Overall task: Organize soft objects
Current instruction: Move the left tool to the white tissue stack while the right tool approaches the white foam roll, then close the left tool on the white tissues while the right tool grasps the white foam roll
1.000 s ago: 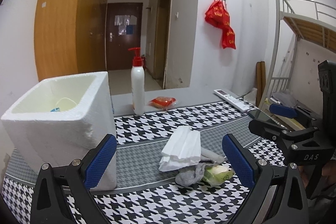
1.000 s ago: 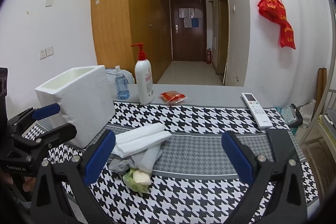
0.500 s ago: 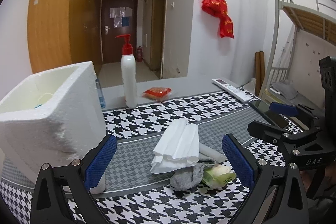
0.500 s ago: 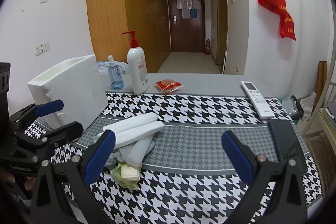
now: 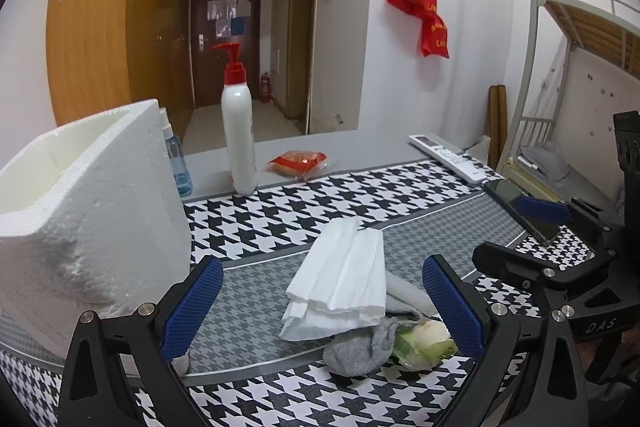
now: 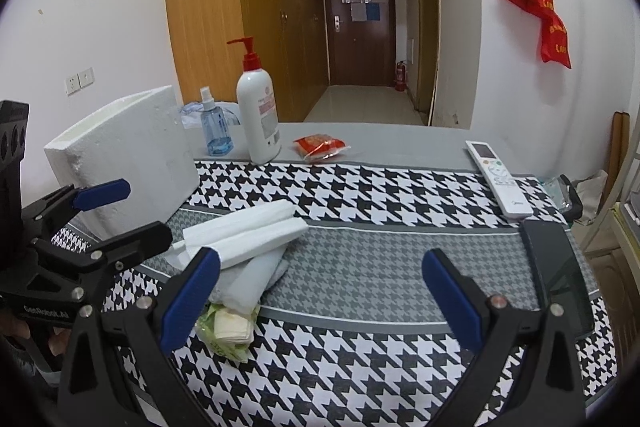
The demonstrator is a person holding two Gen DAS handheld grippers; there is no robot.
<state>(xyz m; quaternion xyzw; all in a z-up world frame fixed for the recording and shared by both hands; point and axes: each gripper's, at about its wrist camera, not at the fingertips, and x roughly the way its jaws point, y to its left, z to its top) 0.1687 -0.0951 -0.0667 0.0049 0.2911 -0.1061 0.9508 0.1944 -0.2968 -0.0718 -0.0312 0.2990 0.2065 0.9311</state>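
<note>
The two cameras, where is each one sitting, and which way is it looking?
Left wrist: sits on the left hand-held gripper, looking across the table at the tissue pile beside the foam box; its own open fingers and the right hand-held gripper show.
Right wrist: sits on the right hand-held gripper, facing the far door; its open fingers and the left hand-held gripper show.
Shared: pile, box, lotion bottle, remote.

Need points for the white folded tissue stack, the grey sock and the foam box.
white folded tissue stack (image 5: 344,279), left wrist view, middle of top sheet.
grey sock (image 5: 356,351), left wrist view, bunched body.
foam box (image 6: 132,155), right wrist view, side wall.
</note>
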